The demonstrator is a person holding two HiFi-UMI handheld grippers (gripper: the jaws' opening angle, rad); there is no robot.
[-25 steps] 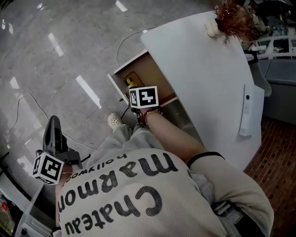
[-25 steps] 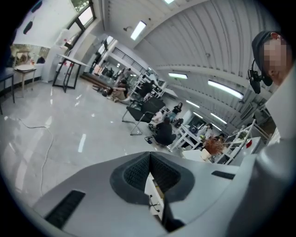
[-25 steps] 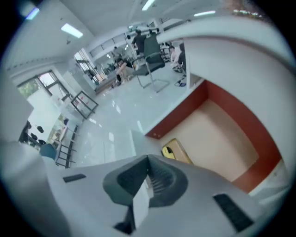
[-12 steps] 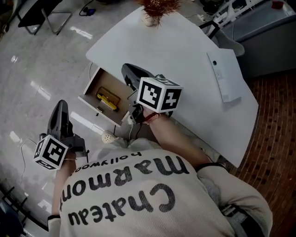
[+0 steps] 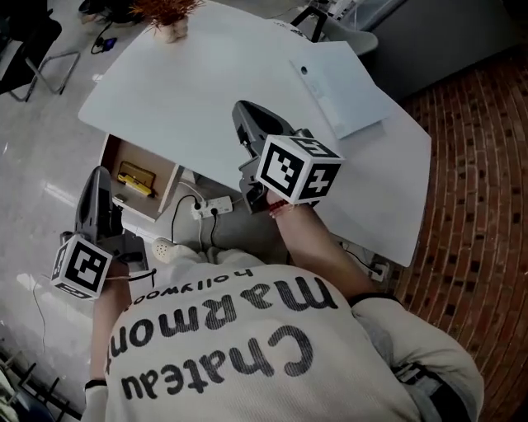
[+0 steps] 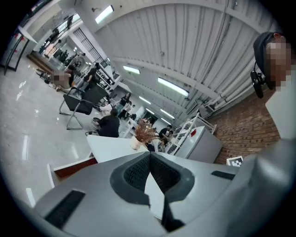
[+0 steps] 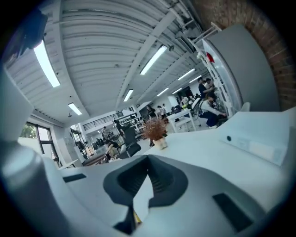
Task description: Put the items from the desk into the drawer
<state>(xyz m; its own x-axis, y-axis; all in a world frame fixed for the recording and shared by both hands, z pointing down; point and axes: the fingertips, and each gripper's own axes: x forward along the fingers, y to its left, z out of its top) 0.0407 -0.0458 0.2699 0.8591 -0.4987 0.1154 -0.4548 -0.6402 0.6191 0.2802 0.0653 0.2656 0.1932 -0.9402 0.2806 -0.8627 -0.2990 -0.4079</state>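
Since one yellow item [image 5: 134,177] already lies inside the open drawer [image 5: 157,161], below the near left edge of the white surface [image 5: 223,74], the step in hand is judged to be the reach for the next thing.

In the head view, the right gripper [image 5: 242,111] is held over the near part of the surface. The left gripper [image 5: 97,177] is held at the left of the drawer, above the floor [image 5: 41,148]. On the surface, one flat white item [image 5: 338,78] is counted at the far right and one potted plant [image 5: 165,16] at the far left. One drawer and two grippers are counted besides.

In the left gripper view, the fingers [image 6: 135,173] are shown closed on each other with nothing between them, and the plant is seen beyond.

In the right gripper view, the fingers [image 7: 133,178] are likewise shown closed and empty, with the flat white item off to the right. The next move is judged to call for these fingers to be parted and carried to that item. As it lies flat, a grip at its edge is probably needed.
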